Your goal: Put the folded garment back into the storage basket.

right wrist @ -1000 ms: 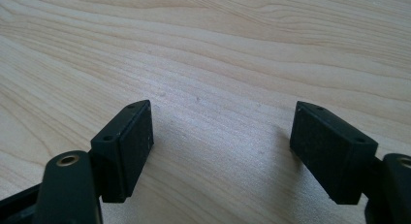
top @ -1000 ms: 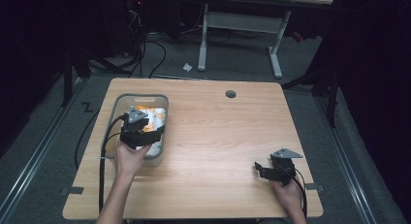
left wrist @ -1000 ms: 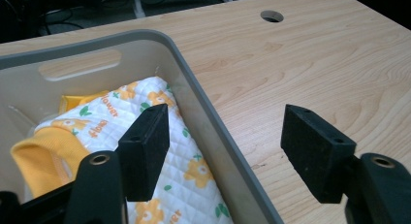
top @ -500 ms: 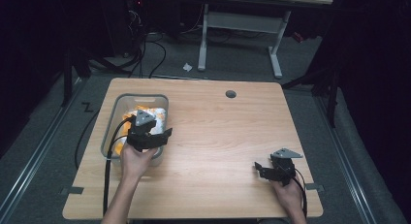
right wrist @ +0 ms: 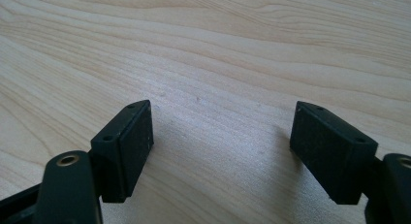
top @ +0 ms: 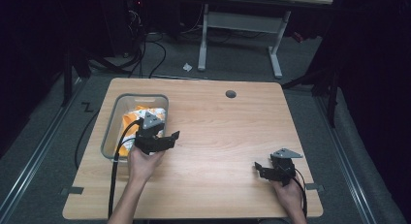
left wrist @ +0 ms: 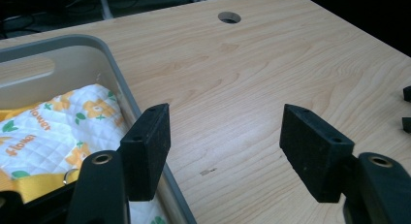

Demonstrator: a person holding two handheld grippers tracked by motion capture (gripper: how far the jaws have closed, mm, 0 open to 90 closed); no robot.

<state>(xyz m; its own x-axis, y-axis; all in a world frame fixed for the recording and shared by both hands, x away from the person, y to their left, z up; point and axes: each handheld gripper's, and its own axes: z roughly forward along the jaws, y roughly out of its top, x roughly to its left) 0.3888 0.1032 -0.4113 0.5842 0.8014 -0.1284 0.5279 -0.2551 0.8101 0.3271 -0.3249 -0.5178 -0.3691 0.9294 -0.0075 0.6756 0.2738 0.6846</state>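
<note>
Nearest, right gripper [top: 265, 169] resting low on the table [top: 232, 136], jaws spread wide around bare wood, nothing held; left gripper [top: 167, 139] likewise wide and empty, straddling the near right rim of the grey bin [left wrist: 116, 83], with the flowered cloth [left wrist: 58, 127] lying inside the bin just left of its left jaw. Cloth looks already put away, so probably little left but pulling clear. Against the earlier frames, left gripper shifted right, off the cloth toward open table; right gripper unmoved.

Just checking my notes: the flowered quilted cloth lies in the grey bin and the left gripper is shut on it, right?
Not quite. The cloth does lie in the grey bin, but the left gripper is open and holds nothing, as the left gripper view shows.
</note>
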